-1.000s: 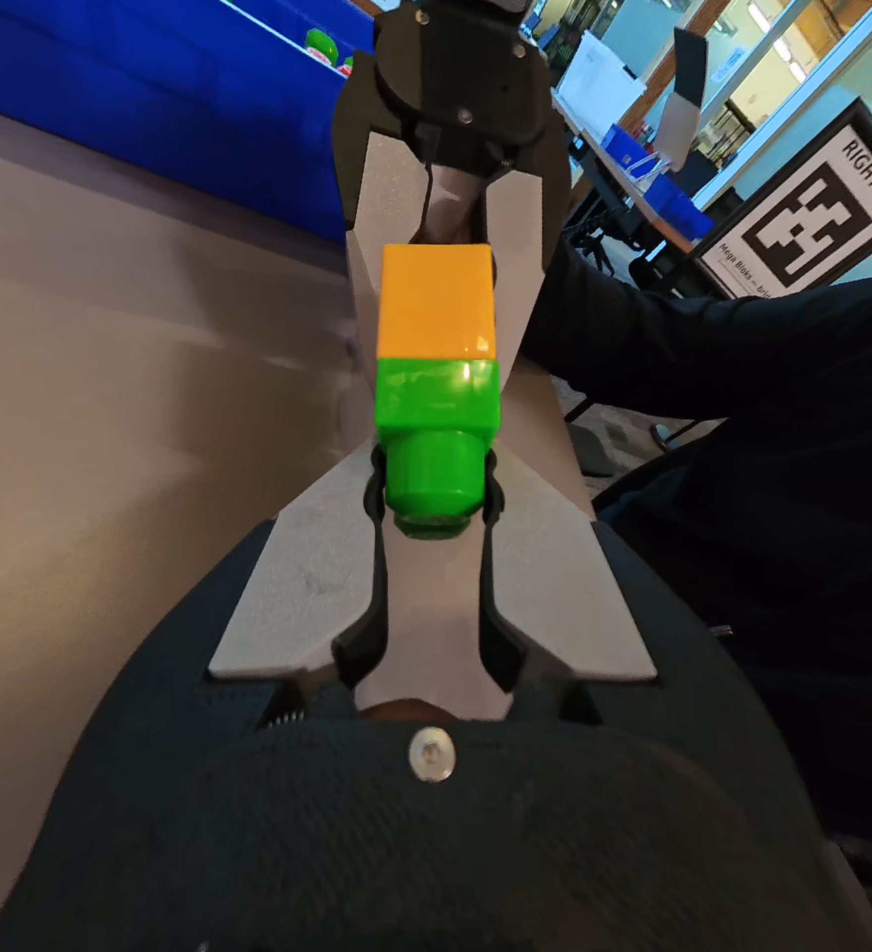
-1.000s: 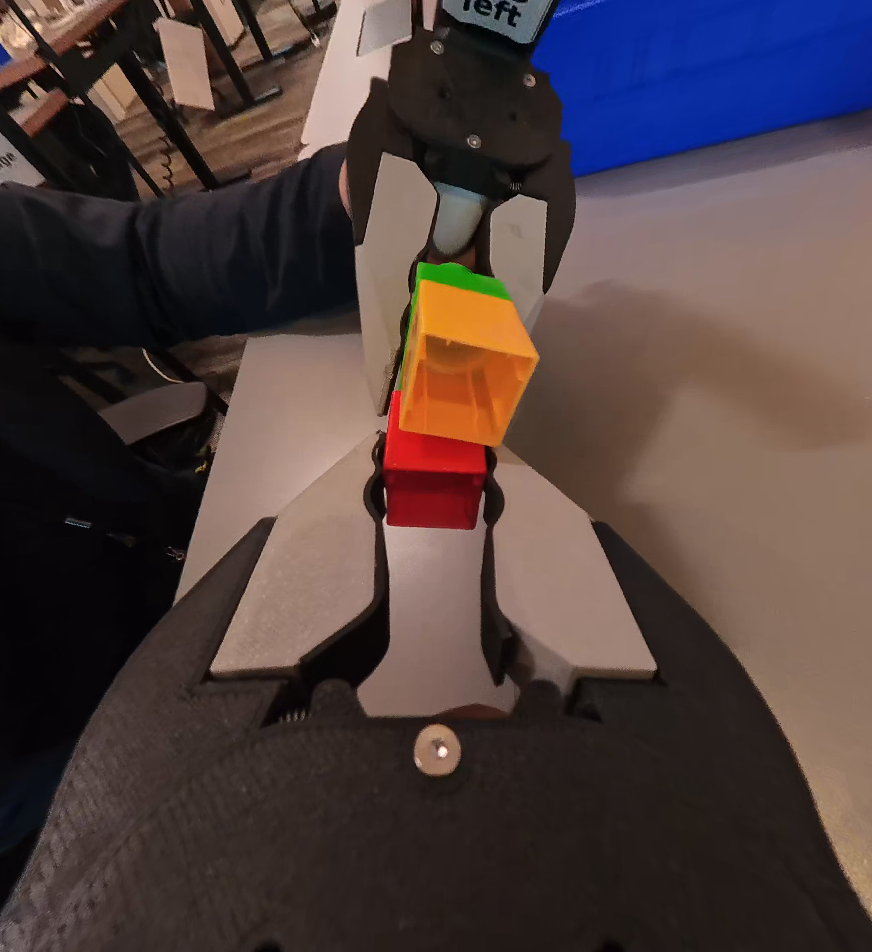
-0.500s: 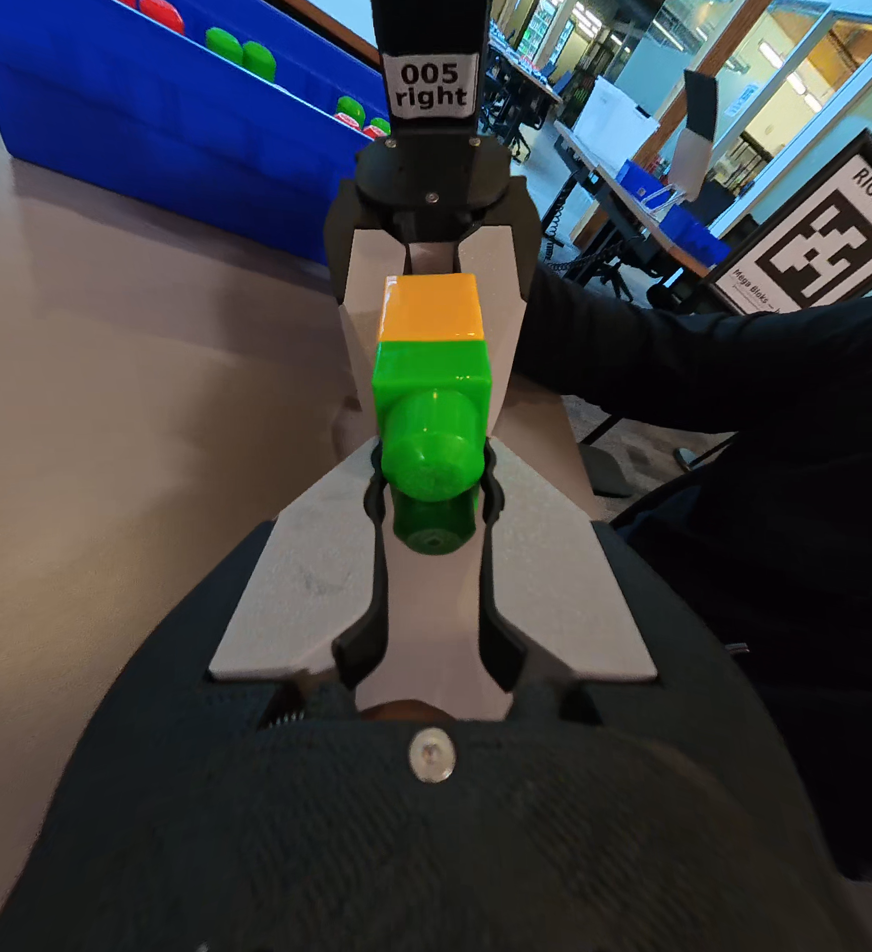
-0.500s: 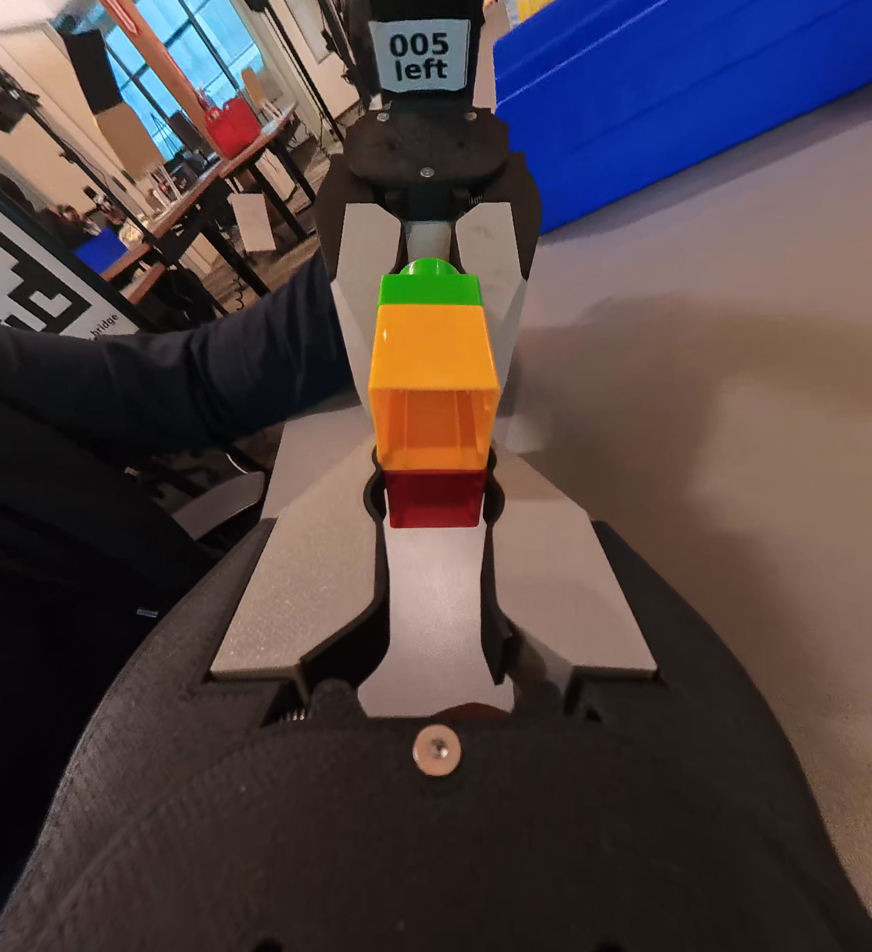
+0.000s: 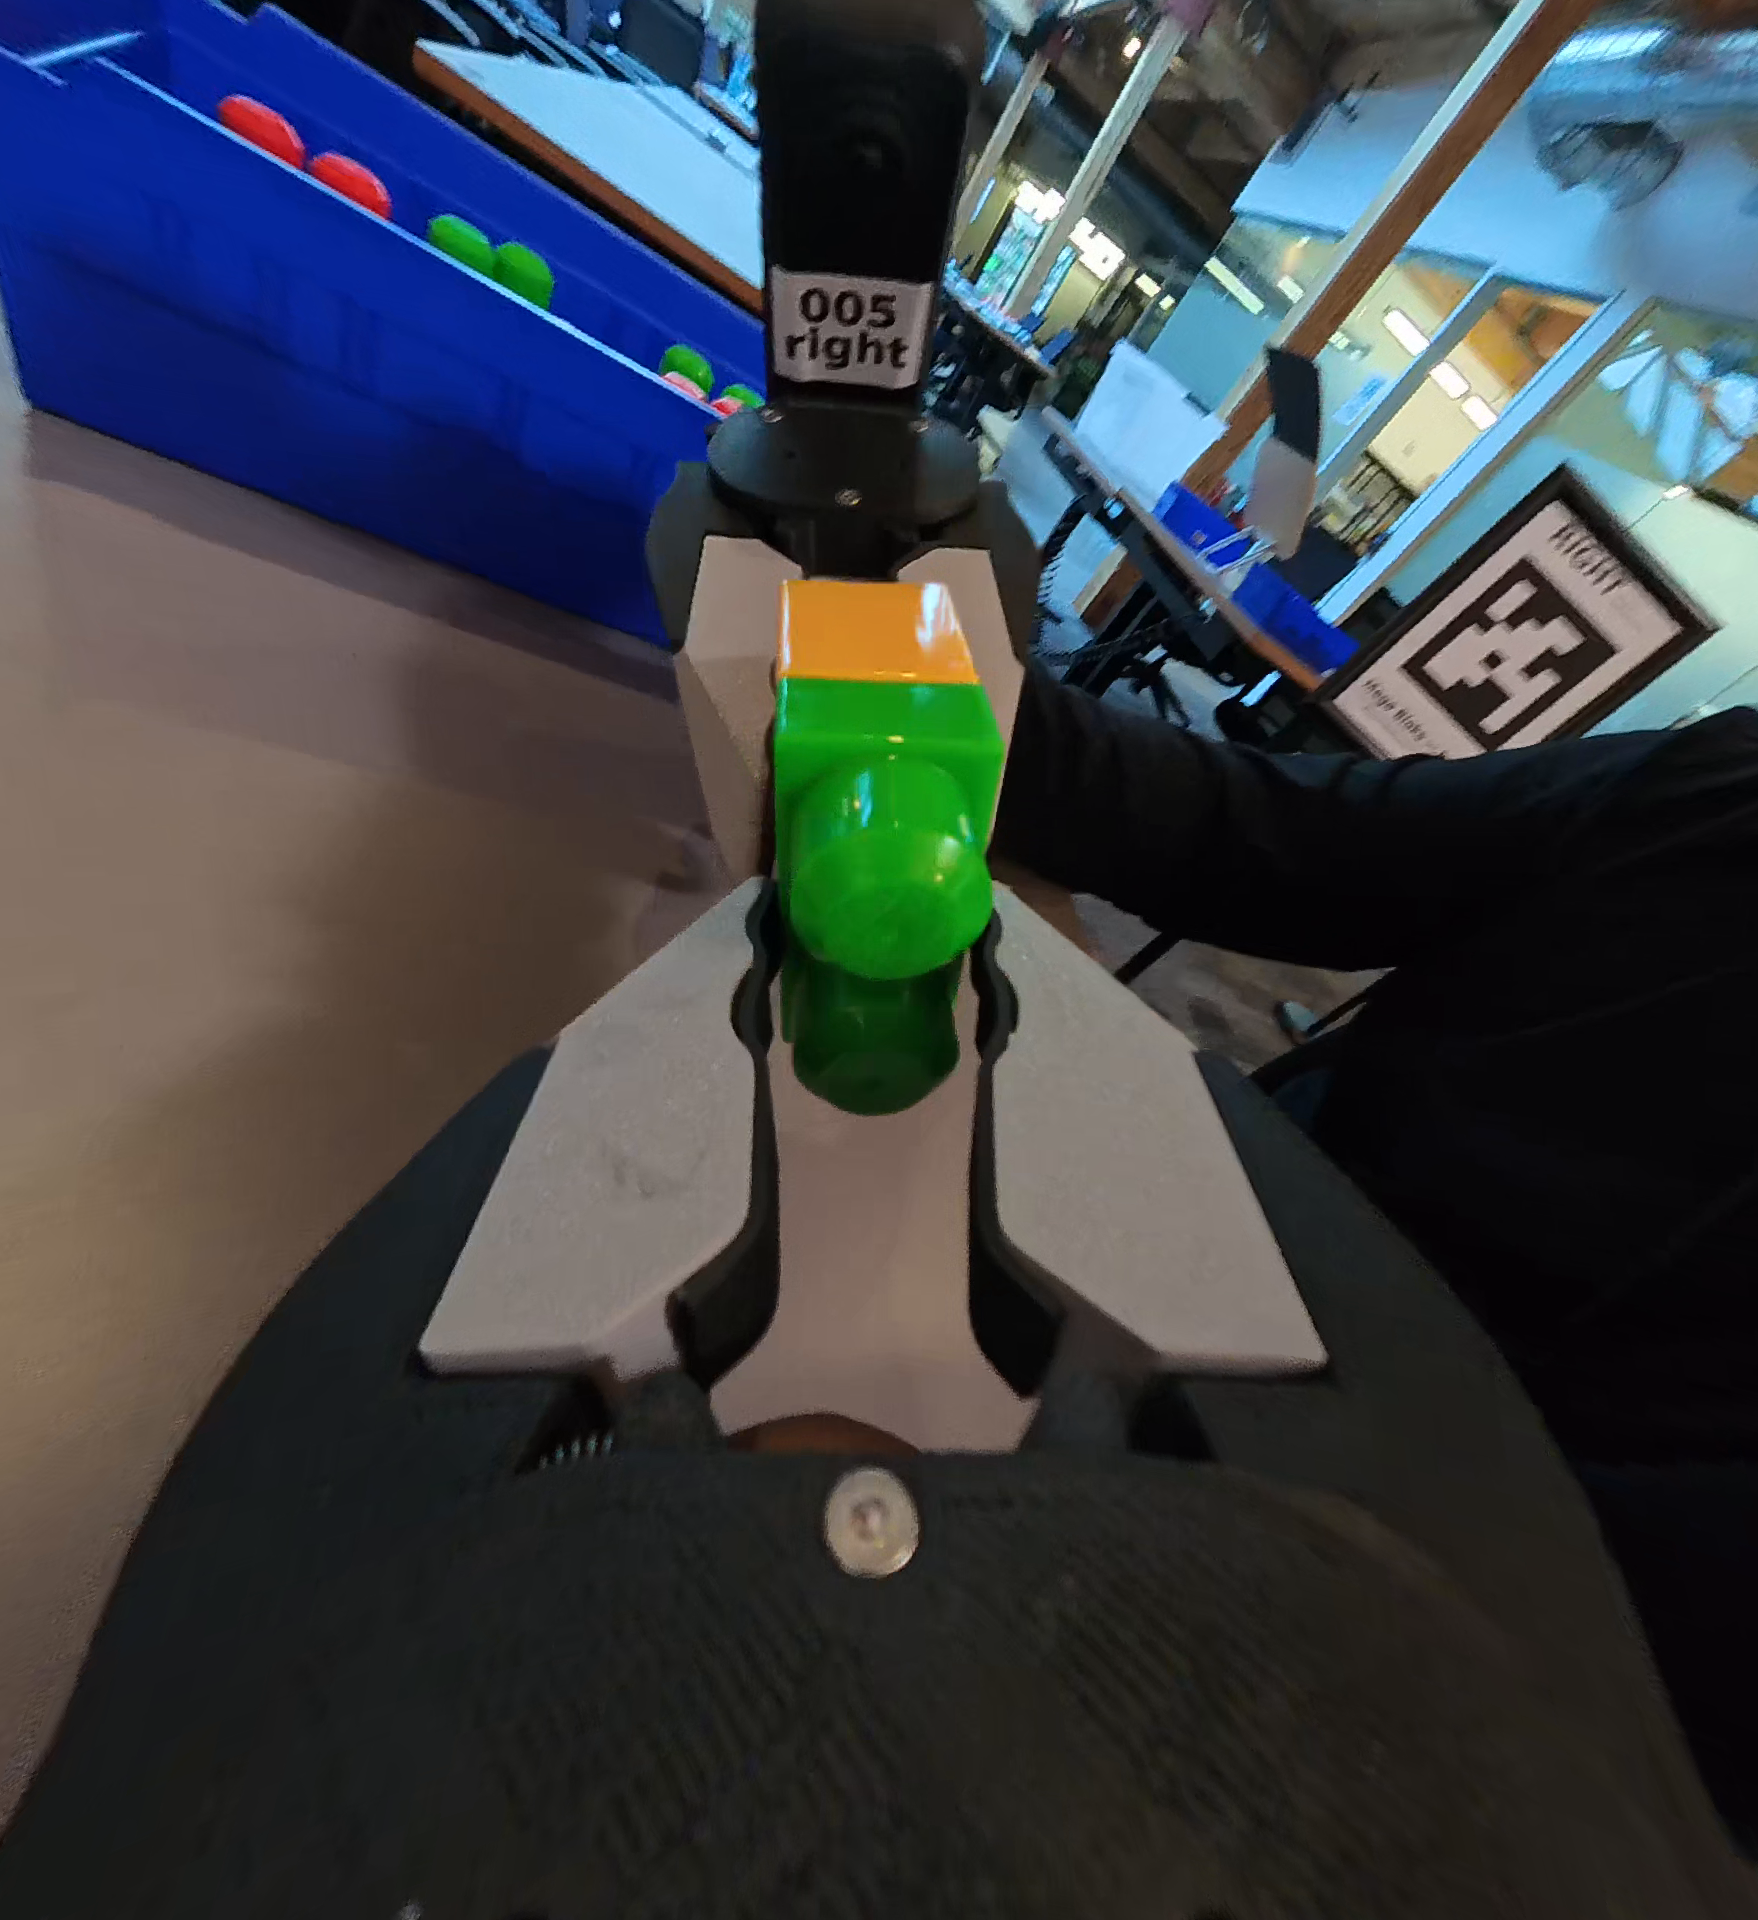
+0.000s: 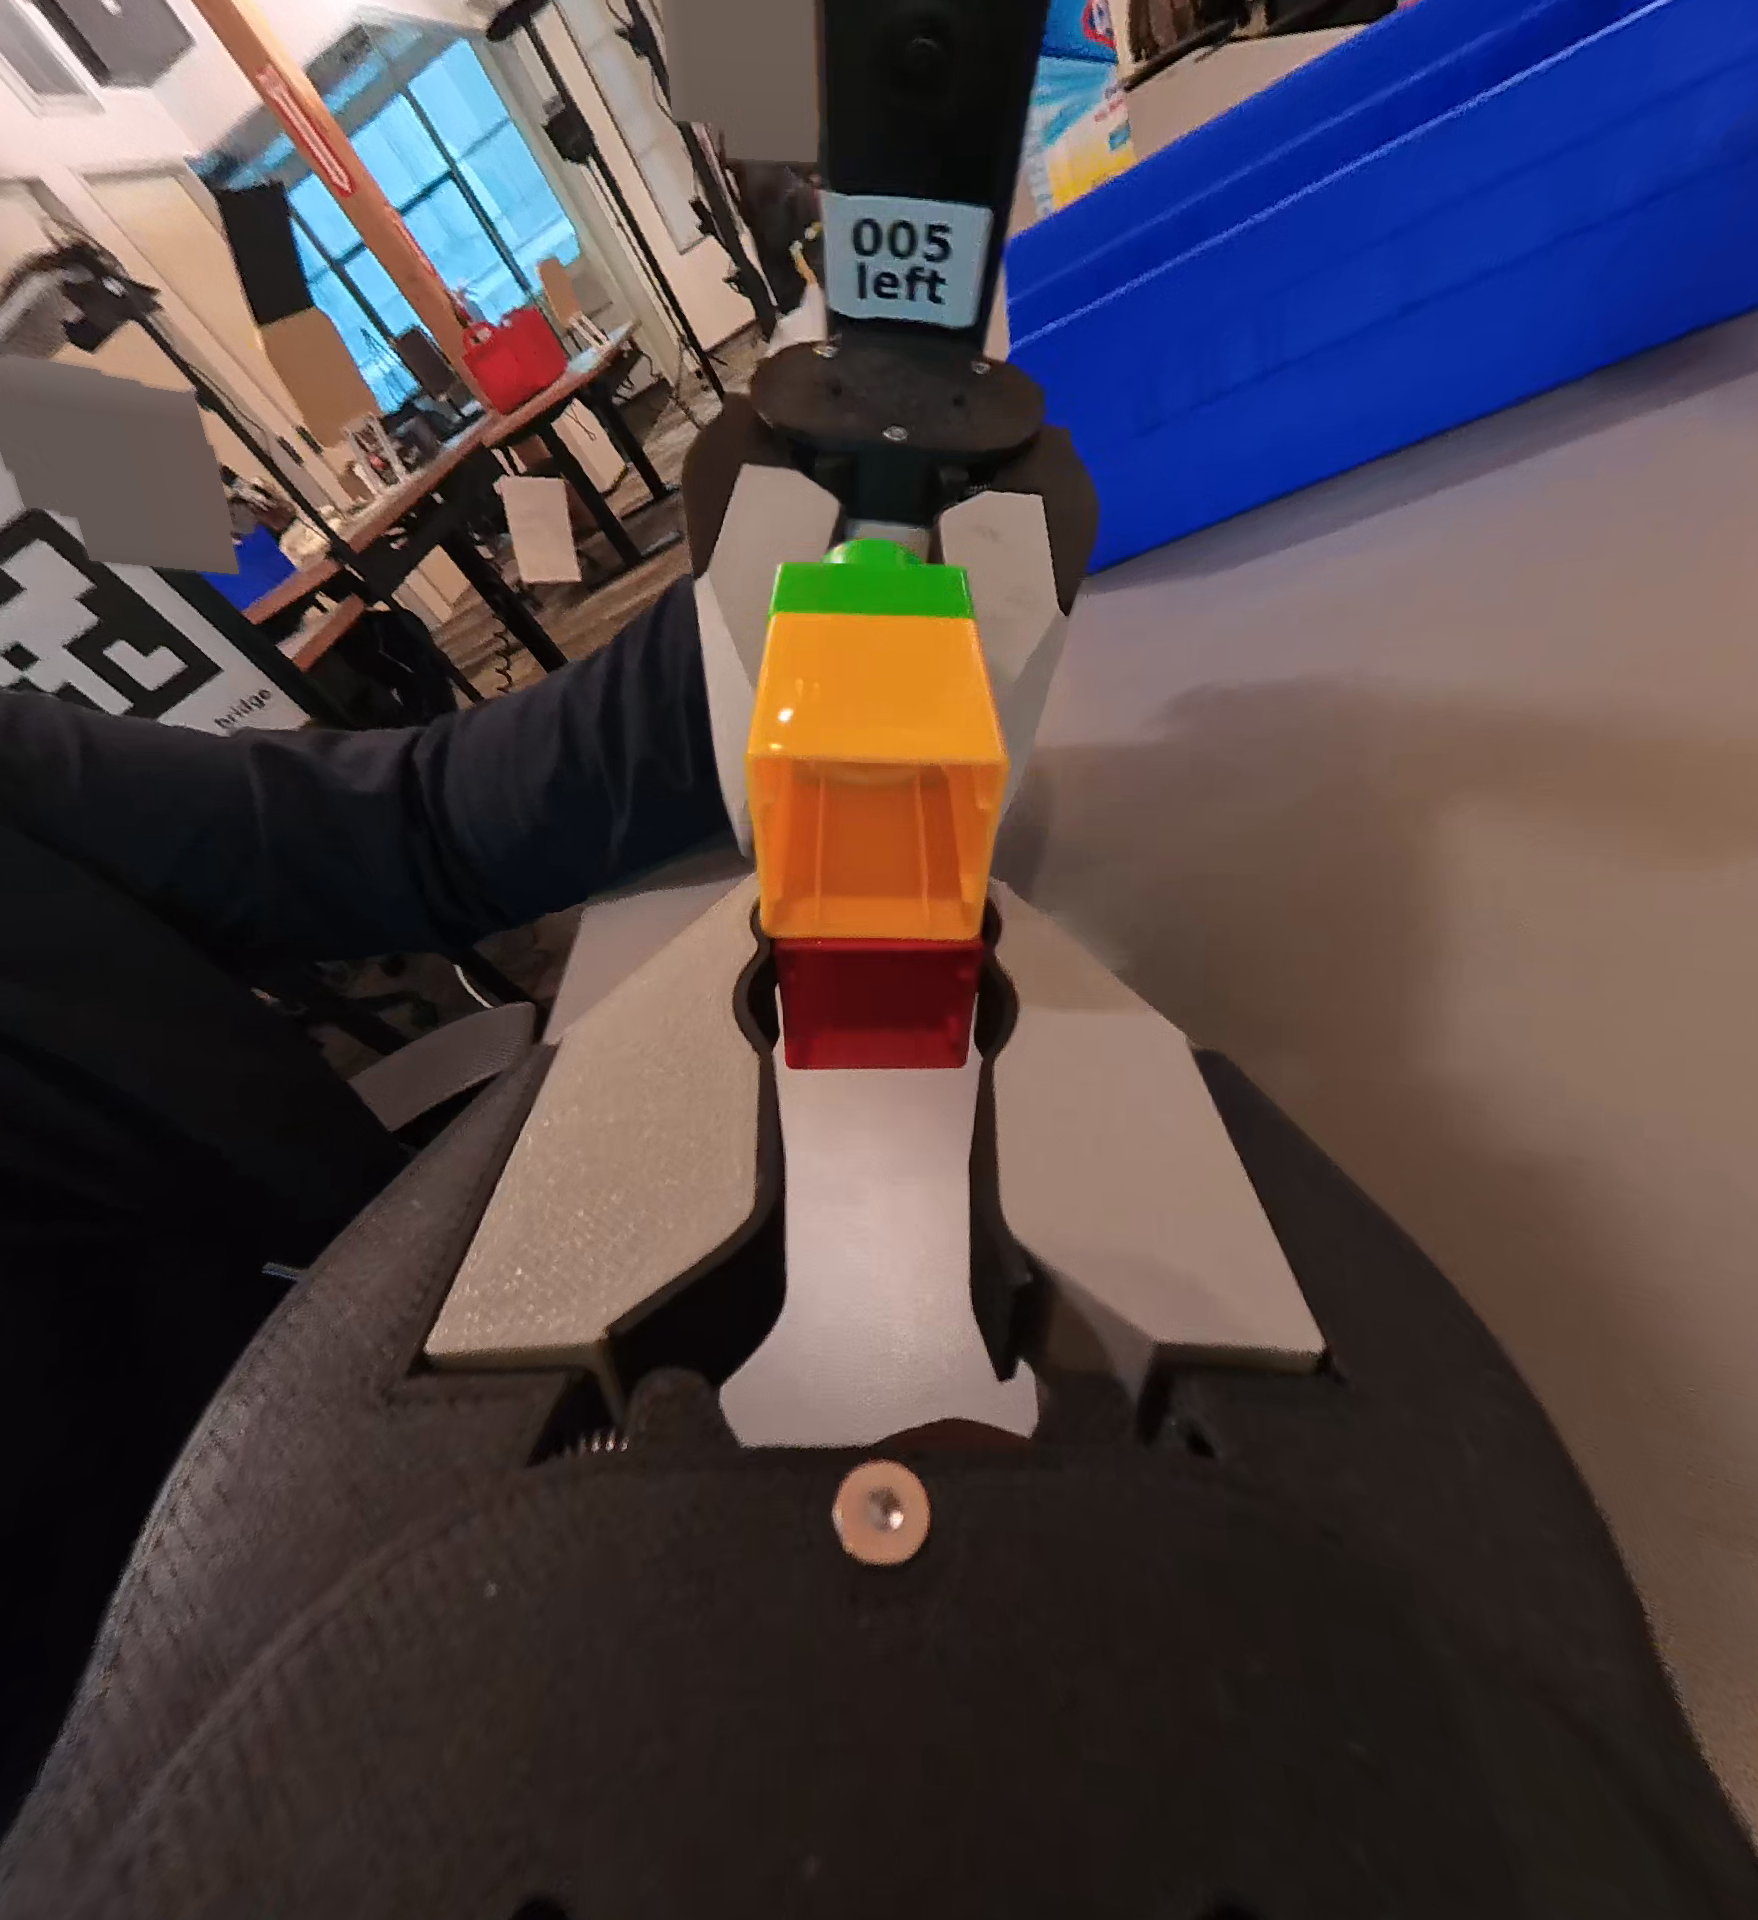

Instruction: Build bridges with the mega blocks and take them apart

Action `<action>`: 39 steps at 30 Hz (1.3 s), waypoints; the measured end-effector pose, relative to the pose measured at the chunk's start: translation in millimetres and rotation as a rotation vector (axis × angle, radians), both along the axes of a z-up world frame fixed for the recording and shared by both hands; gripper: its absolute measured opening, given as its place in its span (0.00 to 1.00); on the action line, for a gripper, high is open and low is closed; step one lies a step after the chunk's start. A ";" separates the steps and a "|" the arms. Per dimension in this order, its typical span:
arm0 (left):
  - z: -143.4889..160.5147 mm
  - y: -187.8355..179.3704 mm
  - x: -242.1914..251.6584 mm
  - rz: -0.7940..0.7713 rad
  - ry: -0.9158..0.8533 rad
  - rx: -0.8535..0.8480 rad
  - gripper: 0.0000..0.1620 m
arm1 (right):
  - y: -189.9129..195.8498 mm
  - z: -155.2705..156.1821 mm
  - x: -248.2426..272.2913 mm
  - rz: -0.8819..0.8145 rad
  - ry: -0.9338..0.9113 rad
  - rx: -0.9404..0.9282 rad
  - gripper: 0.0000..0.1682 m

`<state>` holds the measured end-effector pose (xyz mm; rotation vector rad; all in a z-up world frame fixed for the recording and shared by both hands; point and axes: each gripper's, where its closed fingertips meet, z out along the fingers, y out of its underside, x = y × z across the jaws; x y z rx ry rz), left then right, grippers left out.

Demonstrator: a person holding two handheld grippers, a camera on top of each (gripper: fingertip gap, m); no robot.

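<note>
Mega blocks: three in hand, all held in the air above the table [image 5: 231, 831], none resting on it.

Left claw [image 5: 875, 977]: clamped on the green block [image 5: 880, 748] at its stud end. The round stud points back toward the left wrist camera. A darker green patch just under the stud may be a reflection on the grey plate; cannot tell.

Orange block [image 6: 875, 707]: joined to the far face of the green block, so the two make one straight piece in line with the claw. In the right wrist view its hollow underside faces the camera, open, with the inner ribs visible.

Right claw [image 6: 875, 997]: closed on the red block [image 6: 875, 1003], fingertips pressing both of its sides. The red block sits just below the open end of the orange block, at its lower edge. It is not seated in the hollow. Whether the two edges touch cannot be told.

The claws face each other nose to nose. In the left wrist view the right claw's grey fingers flank the orange block on both sides.

Surroundings: blue bin [image 5: 283, 343] at the far edge of the table, with loose red blocks [image 5: 277, 130] and green blocks [image 5: 490, 260] showing above its rim. A dark sleeve [image 5: 1374, 831] reaches in behind the right claw. A black-and-white marker board [image 5: 1519, 644] stands beyond it.
</note>
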<state>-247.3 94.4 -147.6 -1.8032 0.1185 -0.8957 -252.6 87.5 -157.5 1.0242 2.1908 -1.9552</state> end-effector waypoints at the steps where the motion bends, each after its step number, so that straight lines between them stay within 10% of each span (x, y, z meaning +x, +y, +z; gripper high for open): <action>1: 1.8 -1.0 0.6 -0.008 -0.019 0.000 0.21 | -0.3 2.0 1.1 0.008 -0.004 -0.018 0.19; 39: -14.5 2.9 -6.3 0.058 0.083 -0.076 0.19 | 16.3 9.6 -3.0 -0.022 -0.032 -0.081 0.21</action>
